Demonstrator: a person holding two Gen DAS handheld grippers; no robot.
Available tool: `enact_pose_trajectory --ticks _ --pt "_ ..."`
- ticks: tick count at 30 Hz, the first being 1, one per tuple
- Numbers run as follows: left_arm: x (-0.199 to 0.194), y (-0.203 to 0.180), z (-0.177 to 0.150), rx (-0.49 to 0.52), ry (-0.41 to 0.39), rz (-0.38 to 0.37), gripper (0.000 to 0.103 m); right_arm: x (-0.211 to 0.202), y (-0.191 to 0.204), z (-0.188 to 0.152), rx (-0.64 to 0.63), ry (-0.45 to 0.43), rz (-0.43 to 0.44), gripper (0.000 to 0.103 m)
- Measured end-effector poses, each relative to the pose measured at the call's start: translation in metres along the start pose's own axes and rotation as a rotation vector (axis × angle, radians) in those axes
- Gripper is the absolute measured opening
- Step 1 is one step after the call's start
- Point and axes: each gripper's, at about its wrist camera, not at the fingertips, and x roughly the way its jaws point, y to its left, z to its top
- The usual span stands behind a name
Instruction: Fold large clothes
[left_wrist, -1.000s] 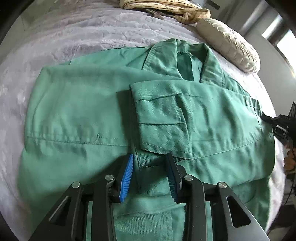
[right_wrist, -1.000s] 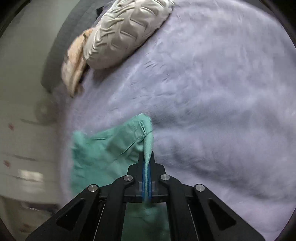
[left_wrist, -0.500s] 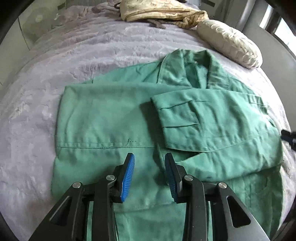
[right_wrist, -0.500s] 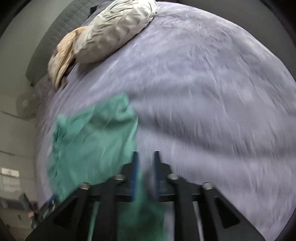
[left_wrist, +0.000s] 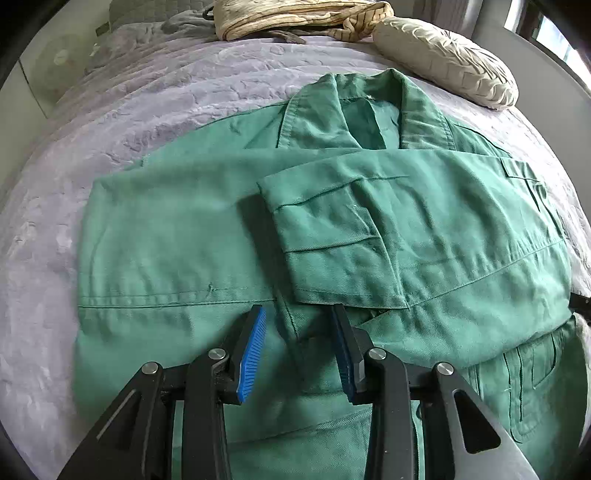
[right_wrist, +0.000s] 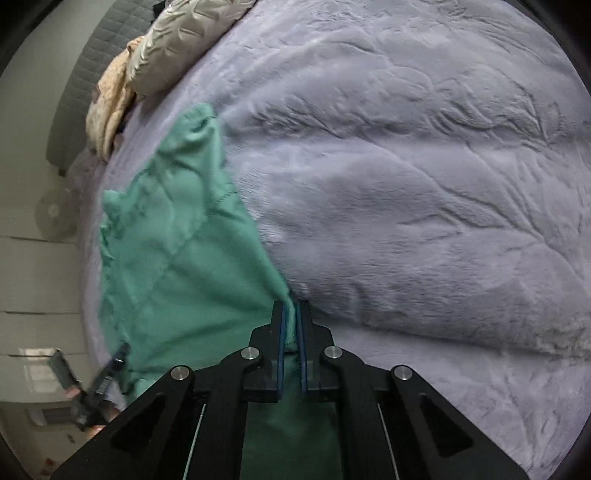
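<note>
1. The left gripper (left_wrist: 297, 343) hovers over the lower middle of the green jacket (left_wrist: 177, 236). Its fingers are spread, with no fabric between them.
2. The jacket lies flat on the lavender bedspread (left_wrist: 110, 110), collar (left_wrist: 365, 107) toward the head of the bed, both sleeves crossed over the front. The upper sleeve cuff (left_wrist: 332, 243) sits just ahead of the left gripper.
3. The right gripper (right_wrist: 291, 325) is closed to a narrow gap on the jacket's right side edge, near the right edge of the bed.
4. Risk: a thin pinch may slip during a lift, dropping the edge.
5. Risk: lifting one side alone may slide the crossed sleeves out of place.
6. Risk: the plush bedspread may be caught along with the fabric.
7. Containers: none visible. A cream pillow (left_wrist: 443, 62) and a striped bundle (left_wrist: 295, 16) rest at the head of the bed.
</note>
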Motion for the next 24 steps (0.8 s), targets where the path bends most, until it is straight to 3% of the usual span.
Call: enact_pose_trajectory --ticks 4,8,12,17,18,19,20,22,24 --pt "-0.012 0.010 -0.006 0.000 -0.006 0.033 0.038 -0.009 0.002 -0.005 -0.014 -0.012 -0.016 0.011" --pt "-0.013 0.028 -0.021 -0.013 0.049 0.084 0.038 -0.017 0.012 -0.017 -0.087 -0.023 -0.104 0.018" --pt "-0.026 0.043 -0.037 -0.052 0.077 0.091 0.038 -0.023 0.016 -0.027 -0.097 -0.014 -0.154 0.018" --pt "-0.044 0.052 -0.057 -0.080 0.127 0.091 0.038 -0.038 0.024 -0.046 -0.096 -0.005 -0.157 0.019" --pt "-0.046 0.052 -0.061 -0.083 0.136 0.093 0.046 -0.040 0.026 -0.051 -0.094 -0.001 -0.155 0.019" --pt "-0.050 0.053 -0.066 -0.090 0.146 0.096 0.055 -0.043 0.028 -0.056 -0.091 0.005 -0.153 0.023" --pt "-0.054 0.054 -0.070 -0.097 0.143 0.104 0.069 -0.046 0.030 -0.062 -0.088 0.010 -0.151 0.033" --pt "-0.064 0.055 -0.077 -0.101 0.127 0.118 0.070 -0.051 0.033 -0.074 -0.088 0.012 -0.149 0.053" --pt "-0.071 0.055 -0.085 -0.100 0.139 0.118 0.070 -0.056 0.038 -0.084 -0.097 0.012 -0.150 0.054"
